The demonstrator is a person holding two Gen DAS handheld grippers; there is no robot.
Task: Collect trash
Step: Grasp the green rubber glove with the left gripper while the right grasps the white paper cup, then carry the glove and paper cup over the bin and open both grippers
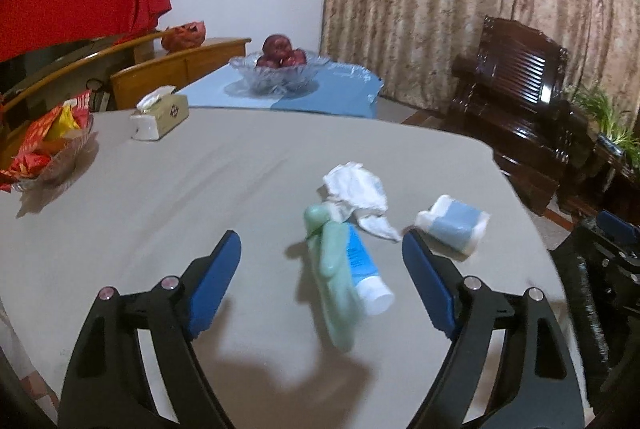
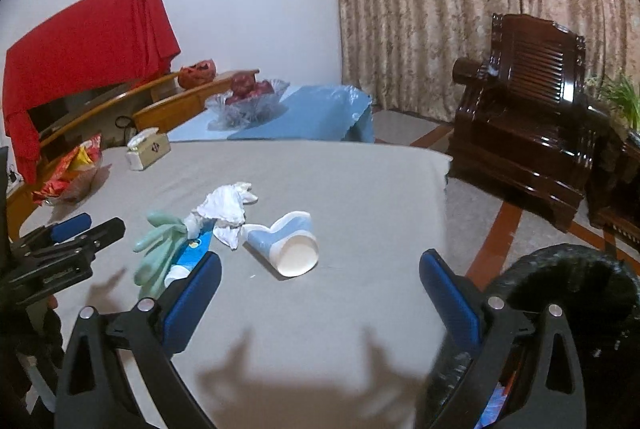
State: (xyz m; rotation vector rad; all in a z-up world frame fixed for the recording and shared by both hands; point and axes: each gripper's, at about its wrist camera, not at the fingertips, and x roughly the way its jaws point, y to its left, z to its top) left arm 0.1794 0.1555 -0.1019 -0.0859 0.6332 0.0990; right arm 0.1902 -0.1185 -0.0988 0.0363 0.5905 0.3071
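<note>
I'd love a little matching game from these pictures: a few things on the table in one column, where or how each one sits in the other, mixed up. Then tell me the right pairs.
Things:
1. paper cup
2. tissue box
3. green glove
4. red apples

Place or state:
A. in the glass bowl on the blue cloth
B. lying on its side, its open mouth showing in the right view
C. draped over the blue and white tube
D. at the far left of the grey table, a tissue sticking out

Pairs: 1-B, 2-D, 3-C, 4-A
</note>
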